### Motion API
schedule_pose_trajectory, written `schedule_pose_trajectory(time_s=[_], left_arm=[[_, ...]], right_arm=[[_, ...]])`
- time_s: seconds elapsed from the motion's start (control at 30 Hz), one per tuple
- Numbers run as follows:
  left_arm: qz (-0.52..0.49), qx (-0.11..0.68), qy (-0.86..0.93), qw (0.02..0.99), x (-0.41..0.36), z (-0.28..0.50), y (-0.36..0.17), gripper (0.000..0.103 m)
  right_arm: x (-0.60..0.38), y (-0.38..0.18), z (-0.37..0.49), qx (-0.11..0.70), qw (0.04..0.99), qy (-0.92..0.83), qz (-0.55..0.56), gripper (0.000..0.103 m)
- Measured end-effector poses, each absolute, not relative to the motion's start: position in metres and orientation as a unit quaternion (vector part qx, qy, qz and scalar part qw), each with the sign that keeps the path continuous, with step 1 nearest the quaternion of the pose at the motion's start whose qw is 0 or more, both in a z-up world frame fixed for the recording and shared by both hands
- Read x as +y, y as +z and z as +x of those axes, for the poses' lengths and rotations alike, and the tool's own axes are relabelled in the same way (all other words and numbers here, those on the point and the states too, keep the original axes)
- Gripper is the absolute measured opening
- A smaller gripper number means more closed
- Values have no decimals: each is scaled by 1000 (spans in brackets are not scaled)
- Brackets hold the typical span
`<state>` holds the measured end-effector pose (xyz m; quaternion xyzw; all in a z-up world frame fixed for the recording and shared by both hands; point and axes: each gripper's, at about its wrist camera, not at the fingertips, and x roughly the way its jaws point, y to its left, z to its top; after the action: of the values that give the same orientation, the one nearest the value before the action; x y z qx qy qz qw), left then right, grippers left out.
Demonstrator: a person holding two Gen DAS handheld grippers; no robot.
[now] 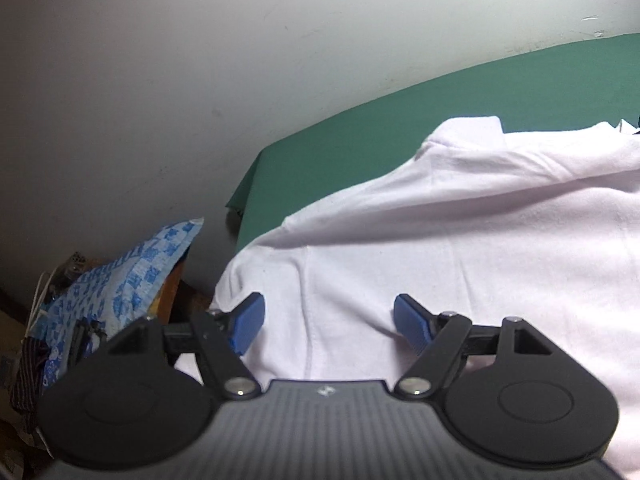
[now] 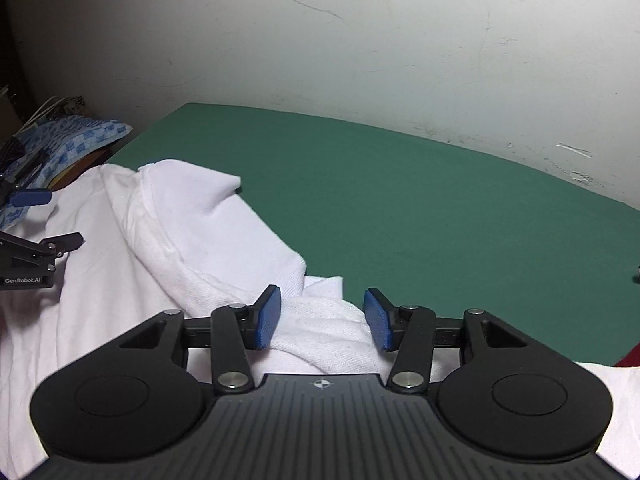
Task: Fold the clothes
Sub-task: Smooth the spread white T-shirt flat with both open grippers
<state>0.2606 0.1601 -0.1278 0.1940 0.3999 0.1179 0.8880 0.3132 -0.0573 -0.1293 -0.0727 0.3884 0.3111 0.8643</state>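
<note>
Over the near left part of the green tabletop point(image 2: 400, 184) a white garment point(image 1: 460, 248) is spread, its bulk reaching to the left edge and partly hanging past it, while the far and right portions of the surface are left bare. A folded-over flap point(image 2: 192, 200) is seen lying across the body, which suggests that one fold is already laid. The left gripper point(image 1: 329, 322) is held with its jaws wide above flat cloth, nothing being pinched, probably because the fabric is meant to rest where it lies. The right gripper point(image 2: 322, 316) is held half open astride a bunched ridge of cloth, the pads apparently not pressed on it. Beyond the left edge a blue checked cloth point(image 1: 132, 272) is piled, untouched.
</note>
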Motion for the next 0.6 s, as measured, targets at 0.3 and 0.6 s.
schedule_pose_trajectory(time_s=[0.3,0.6], left_arm=[[206,387,116,891,150,257,-134,80],[173,386,114,899,161,259,-134,83]], right_arm=[[-57,-114,305,262,939,207,-81,10],[-83,-107,321,285,939,192,17,16]])
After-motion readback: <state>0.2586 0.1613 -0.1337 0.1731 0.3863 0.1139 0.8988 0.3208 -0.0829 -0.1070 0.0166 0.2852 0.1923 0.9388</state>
